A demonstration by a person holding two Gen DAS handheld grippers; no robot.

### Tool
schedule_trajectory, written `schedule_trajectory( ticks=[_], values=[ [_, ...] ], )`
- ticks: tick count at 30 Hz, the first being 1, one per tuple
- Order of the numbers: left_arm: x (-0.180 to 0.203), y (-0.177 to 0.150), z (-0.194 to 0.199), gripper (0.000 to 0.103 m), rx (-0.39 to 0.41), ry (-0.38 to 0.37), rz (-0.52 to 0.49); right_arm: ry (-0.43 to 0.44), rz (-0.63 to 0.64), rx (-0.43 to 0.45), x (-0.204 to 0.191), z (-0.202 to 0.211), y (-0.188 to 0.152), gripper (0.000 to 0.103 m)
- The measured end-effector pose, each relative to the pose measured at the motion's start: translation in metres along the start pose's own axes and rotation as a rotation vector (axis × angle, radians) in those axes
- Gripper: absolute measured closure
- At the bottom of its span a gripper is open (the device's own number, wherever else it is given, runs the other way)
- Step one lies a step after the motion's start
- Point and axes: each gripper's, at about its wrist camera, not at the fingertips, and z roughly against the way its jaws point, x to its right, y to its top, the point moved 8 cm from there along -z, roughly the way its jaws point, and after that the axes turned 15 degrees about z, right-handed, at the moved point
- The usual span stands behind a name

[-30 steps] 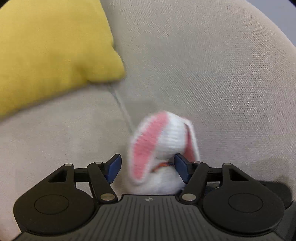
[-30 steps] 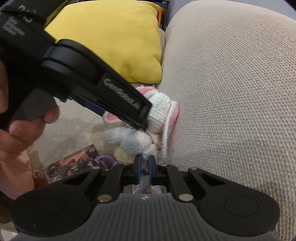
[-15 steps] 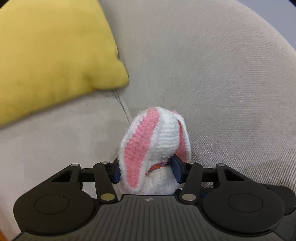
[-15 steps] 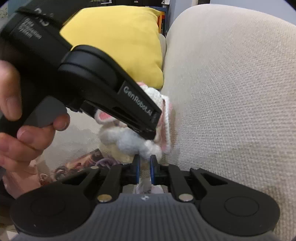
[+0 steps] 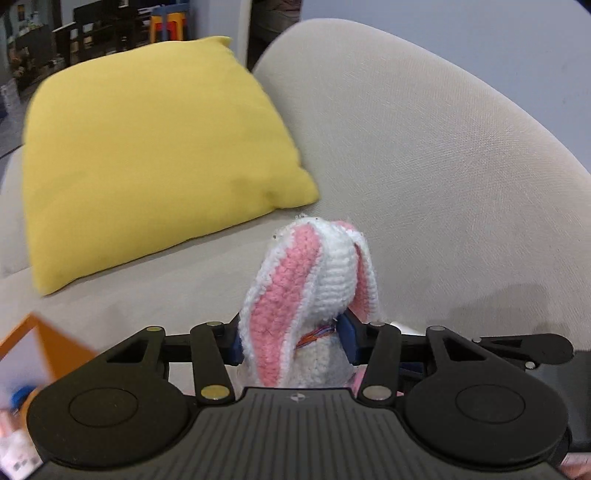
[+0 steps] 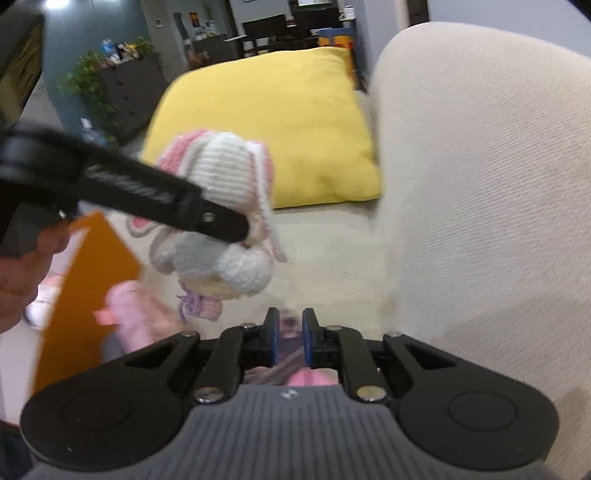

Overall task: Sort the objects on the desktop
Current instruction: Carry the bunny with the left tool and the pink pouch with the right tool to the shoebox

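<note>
The crocheted rabbit (image 5: 317, 295), white with pink-lined ears, is clear of the sofa seat (image 5: 155, 288), held in the air by the left tool (image 5: 295, 341). In the left wrist view the blue pads (image 5: 347, 334) press on the rabbit's neck from both sides, at a band of coloured thread; the jaws are closing on it. One long ear hangs down over the left pad and hides most of it. The right wrist view shows the same rabbit (image 6: 225, 206) from the side, its body and a round white tail hanging below the black arm of the left tool (image 6: 242, 230), with a hand (image 6: 22, 273) gripping the handle at the left edge.

The right tool (image 6: 289, 336) is low in its own view, its jaws a narrow gap apart and opening. Something blurred, pale and pinkish, shows between and behind the pads (image 6: 274, 338); whether the pads press on it cannot be told.

Below the rabbit lie small items: a yellowish piece with a purple yarn tuft (image 6: 201, 299) and a blurred pink shape (image 6: 129, 317). An orange board (image 6: 85, 295) stands tilted at the left; its corner also shows in the left wrist view (image 5: 44, 343).

Behind the rabbit a yellow cushion (image 5: 147, 155) rests on the seat, leaning toward the beige sofa back (image 5: 443, 166). Dark furniture (image 6: 280, 26) and a plant (image 6: 88, 81) stand in the room beyond.
</note>
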Motion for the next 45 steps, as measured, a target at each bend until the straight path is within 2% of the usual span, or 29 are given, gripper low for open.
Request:
schedule_trajectory(
  ticks=[1,4,6,8,10,15,20,21,28,34,35,36,37,45],
  values=[
    [-0.003,0.0,0.006,0.048,0.006,0.007,0.007,0.032,0.001,0.001,-0.012,0.0,0.01,0.088],
    [-0.023,-0.001,0.023,0.048,0.024,0.014,0.036,0.111,0.026,-0.007,-0.036,-0.006,0.012,0.087],
    [-0.036,-0.005,0.037,0.048,0.036,0.013,0.059,0.145,0.066,-0.018,-0.058,-0.016,0.01,0.077],
    [-0.041,-0.009,0.037,0.048,0.051,0.017,0.078,0.169,0.106,-0.04,-0.071,-0.029,0.014,0.072],
    [-0.051,-0.004,0.045,0.048,0.067,0.013,0.098,0.181,0.142,-0.071,-0.082,-0.038,0.01,0.071],
    [-0.068,-0.01,0.061,0.048,0.082,-0.015,0.13,0.142,0.188,-0.147,-0.077,-0.058,-0.004,0.07],
    [-0.068,-0.008,0.041,0.048,0.07,-0.031,0.148,0.195,0.184,-0.179,-0.076,-0.067,-0.012,0.065],
    [-0.071,-0.014,0.049,0.048,0.068,-0.031,0.151,0.206,0.19,-0.184,-0.082,-0.065,-0.009,0.064],
    [-0.074,-0.021,0.051,0.048,0.057,-0.021,0.152,0.22,0.282,-0.215,-0.09,-0.061,-0.016,0.065],
    [-0.071,-0.023,0.045,0.048,0.072,-0.009,0.137,0.201,0.301,-0.227,-0.093,-0.071,-0.016,0.065],
    [-0.072,-0.023,0.046,0.048,0.07,-0.01,0.141,0.202,0.304,-0.234,-0.094,-0.074,-0.017,0.067],
    [-0.072,-0.023,0.046,0.047,0.07,-0.009,0.145,0.201,0.303,-0.243,-0.094,-0.076,-0.018,0.075],
    [-0.073,-0.023,0.046,0.048,0.073,-0.006,0.147,0.206,0.304,-0.241,-0.094,-0.076,-0.018,0.075],
    [-0.069,-0.023,0.058,0.048,0.1,-0.031,0.158,0.141,0.248,-0.116,-0.082,-0.038,-0.002,0.08]
  ],
)
